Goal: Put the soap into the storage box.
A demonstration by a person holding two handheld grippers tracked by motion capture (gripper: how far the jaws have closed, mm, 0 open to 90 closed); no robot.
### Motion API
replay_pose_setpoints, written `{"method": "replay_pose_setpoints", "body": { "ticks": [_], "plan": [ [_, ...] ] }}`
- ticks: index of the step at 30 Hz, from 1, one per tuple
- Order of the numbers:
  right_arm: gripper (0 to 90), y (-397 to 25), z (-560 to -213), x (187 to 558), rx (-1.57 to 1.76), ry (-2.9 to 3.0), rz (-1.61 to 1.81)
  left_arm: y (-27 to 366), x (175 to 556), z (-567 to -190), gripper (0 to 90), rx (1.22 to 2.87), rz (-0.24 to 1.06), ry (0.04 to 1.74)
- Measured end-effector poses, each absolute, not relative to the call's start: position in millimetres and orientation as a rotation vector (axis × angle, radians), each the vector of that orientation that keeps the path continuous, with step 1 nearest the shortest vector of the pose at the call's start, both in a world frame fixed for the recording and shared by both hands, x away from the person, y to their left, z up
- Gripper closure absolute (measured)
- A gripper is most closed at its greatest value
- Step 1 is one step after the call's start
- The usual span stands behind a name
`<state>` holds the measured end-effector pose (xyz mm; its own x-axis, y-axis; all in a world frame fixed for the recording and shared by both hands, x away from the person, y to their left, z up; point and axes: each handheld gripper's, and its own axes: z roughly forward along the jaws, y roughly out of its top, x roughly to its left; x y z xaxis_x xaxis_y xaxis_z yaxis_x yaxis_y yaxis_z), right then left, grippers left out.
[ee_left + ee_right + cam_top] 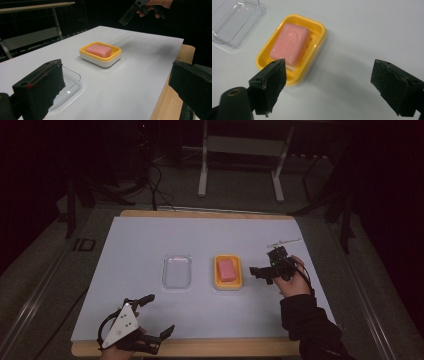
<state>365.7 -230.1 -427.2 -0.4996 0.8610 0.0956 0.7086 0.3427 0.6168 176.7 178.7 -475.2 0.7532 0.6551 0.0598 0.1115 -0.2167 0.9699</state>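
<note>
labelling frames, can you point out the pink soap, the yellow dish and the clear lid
pink soap [290, 44], right gripper view, middle of its top face
yellow dish [319, 42], right gripper view, its right rim
clear lid [177, 271], high view, centre of the flat panel

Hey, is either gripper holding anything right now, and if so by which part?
Nothing is held. The left gripper and right gripper both stand open and empty; the pink soap lies untouched in its yellow dish.

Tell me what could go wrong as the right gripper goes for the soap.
1. The right gripper hangs open beside the dish, not over the soap; closing from here might catch the dish rim and drag it.
2. The soap sits low inside the dish, so the fingers may slip on it.
3. The clear lid lies just beyond the dish; a shove could knock them together.
</note>
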Motion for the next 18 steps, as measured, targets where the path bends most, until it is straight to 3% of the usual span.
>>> {"method": "replay_pose_setpoints", "body": {
  "ticks": [18],
  "plan": [
    [12.2, -276.3, -451.9, 334.9, 1.395, 2.349, 0.831, 177.6, 177.6, -476.3, 0.3, 1.75, 0.56, 0.612]
  ]
}}
